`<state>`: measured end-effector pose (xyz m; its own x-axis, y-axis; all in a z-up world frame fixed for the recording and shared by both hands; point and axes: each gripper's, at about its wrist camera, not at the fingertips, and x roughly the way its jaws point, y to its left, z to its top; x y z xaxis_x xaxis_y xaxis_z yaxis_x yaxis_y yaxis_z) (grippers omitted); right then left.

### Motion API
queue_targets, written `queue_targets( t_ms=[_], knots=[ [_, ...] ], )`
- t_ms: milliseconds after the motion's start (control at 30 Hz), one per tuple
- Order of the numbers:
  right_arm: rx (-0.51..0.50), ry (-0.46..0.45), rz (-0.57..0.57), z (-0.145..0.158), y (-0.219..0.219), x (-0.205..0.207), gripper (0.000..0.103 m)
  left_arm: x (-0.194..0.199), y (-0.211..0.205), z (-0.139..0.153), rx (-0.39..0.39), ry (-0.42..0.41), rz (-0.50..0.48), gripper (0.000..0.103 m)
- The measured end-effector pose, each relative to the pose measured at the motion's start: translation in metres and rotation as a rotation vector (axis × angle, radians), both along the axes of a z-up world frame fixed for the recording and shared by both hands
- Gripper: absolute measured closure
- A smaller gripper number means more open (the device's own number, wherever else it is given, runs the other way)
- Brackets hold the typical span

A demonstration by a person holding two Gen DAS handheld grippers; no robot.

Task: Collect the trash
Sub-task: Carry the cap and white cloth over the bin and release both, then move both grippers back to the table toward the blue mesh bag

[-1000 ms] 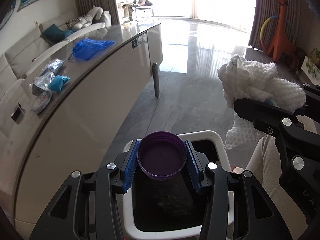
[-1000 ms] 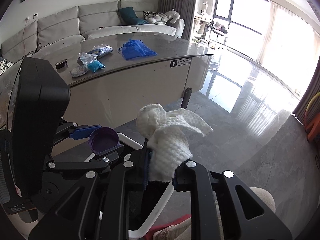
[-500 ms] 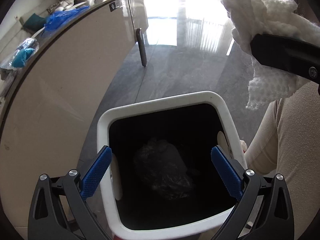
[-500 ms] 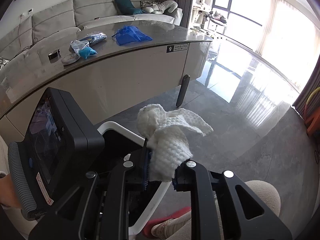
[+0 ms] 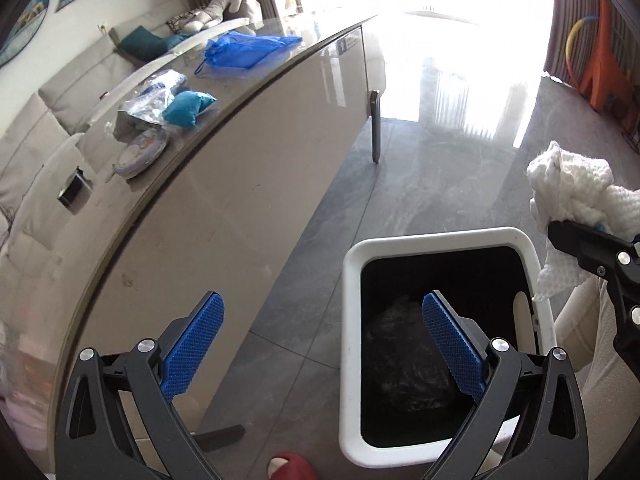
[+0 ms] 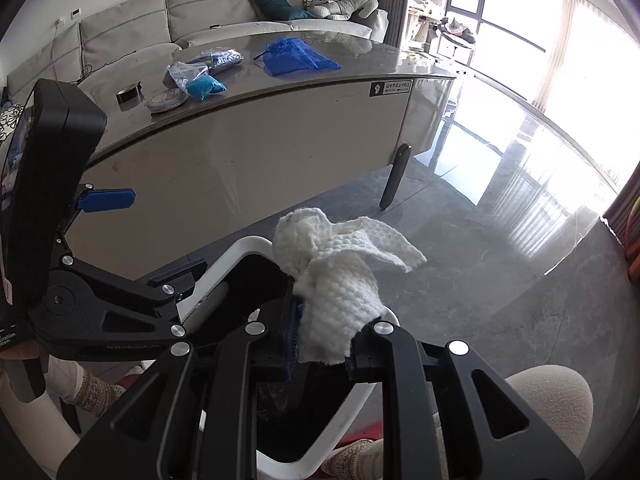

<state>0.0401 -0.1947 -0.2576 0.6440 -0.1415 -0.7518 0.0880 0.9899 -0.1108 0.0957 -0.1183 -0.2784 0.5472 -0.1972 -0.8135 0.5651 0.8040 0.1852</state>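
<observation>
A white trash bin [image 5: 352, 280] with a black liner stands on the floor beside the table; it also shows in the right wrist view [image 6: 240, 252]. My left gripper [image 5: 320, 344] is open and empty, over the bin's left rim. My right gripper [image 6: 320, 340] is shut on a crumpled white paper towel [image 6: 336, 280], held above the bin's right rim; the towel also shows in the left wrist view [image 5: 572, 196]. More trash lies on the table: a blue mesh bag [image 5: 248, 50], a teal wad [image 5: 186, 108], a clear wrapper [image 5: 148, 104] and a round lid [image 5: 140, 154].
The long grey-topped table [image 6: 280, 128] runs along the left, its leg [image 5: 374, 128] near the bin. A sofa [image 6: 200, 4] stands behind it. A small black object [image 6: 129, 92] lies on the table. The person's feet [image 5: 288, 468] and knee [image 6: 552, 396] are next to the bin.
My left gripper opened and the purple cap it held is gone from it. It then swung left and up from over the bin. My right gripper kept the towel.
</observation>
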Motion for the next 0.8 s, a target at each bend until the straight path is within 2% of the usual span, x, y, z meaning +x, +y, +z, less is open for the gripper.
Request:
queue_targets(
  t_ms=[200,367,400,433,467,500,600,700,800],
  knots=[
    [0.043,0.036,0.024,-0.015,0.011,0.009,0.083,0.004,0.023,0.017,-0.04,-0.023,0.048,0.005],
    [0.044,0.085,0.035,-0.031,0.019,0.016,0.079,0.005,0.028,0.015,-0.073,-0.007,0.07,0.005],
    [0.049,0.1,0.035,-0.036,0.02,0.018,0.075,0.005,0.029,0.013,-0.078,0.002,0.07,0.005],
    [0.06,0.103,0.031,-0.04,0.02,0.019,0.067,0.004,0.028,0.012,-0.081,0.007,0.071,0.005],
    [0.066,0.114,0.025,-0.044,0.021,0.02,0.038,0.004,0.028,0.01,-0.08,0.008,0.073,0.005],
    [0.066,0.128,0.022,-0.047,0.022,0.022,0.014,0.003,0.028,0.009,-0.081,0.009,0.073,0.005],
    [0.032,0.103,0.032,-0.05,0.027,0.021,0.004,0.002,0.028,0.007,-0.08,0.017,0.073,0.005],
    [0.053,0.135,0.077,-0.055,0.03,0.024,0.004,0.003,0.031,0.007,-0.087,0.018,0.085,0.005],
    [0.035,0.092,0.109,-0.051,0.031,0.021,0.004,0.005,0.034,0.008,-0.093,0.012,0.1,0.005]
  ],
)
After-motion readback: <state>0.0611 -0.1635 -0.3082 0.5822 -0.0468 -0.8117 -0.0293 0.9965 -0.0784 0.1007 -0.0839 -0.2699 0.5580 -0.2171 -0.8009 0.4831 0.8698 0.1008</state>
